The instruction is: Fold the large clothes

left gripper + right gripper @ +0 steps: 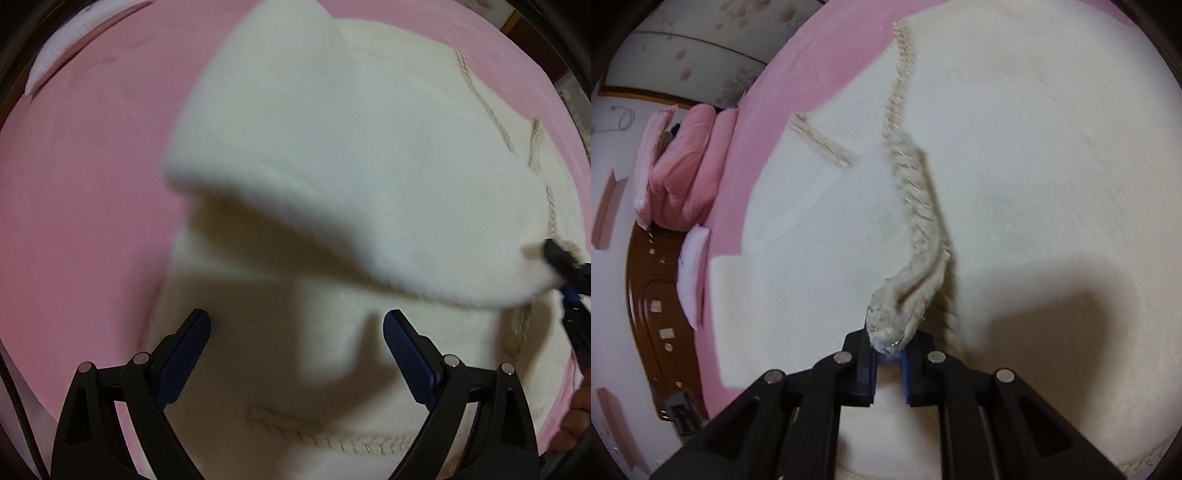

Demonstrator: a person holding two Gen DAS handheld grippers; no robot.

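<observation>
While the cream fleece garment point(332, 147) lay spread over the pink bed sheet point(92, 184), both tools were over it.

Garment: large, fluffy, off-white, edged with a braided beige trim point(901, 92). It covered most of the bed in both views. One layer was raised in a fold point(295, 229) across the middle of the left wrist view, casting a shadow on the layer beneath.

Left gripper point(297, 354): pointed down at the garment, fingers point(184, 354) spread wide apart, nothing between them, blue pads facing inward. Whether the tips touched the fabric could not be told.

Right gripper point(888, 354): fingers closed on a bunched piece of the trimmed edge point(890, 332), which rose from the garment as a twisted ridge into the pinch. In the left wrist view this gripper point(565, 266) appeared at the right border, pinching the corner of the raised fold.

Surroundings: pink bedding point(687, 173) stacked at the head of the bed, a white pillow point(692, 273) beside it, a brown wooden headboard point(650, 314), flower-patterned wall point(720, 44) behind. Part of a hand point(572, 421) showed at the lower right of the left wrist view.
</observation>
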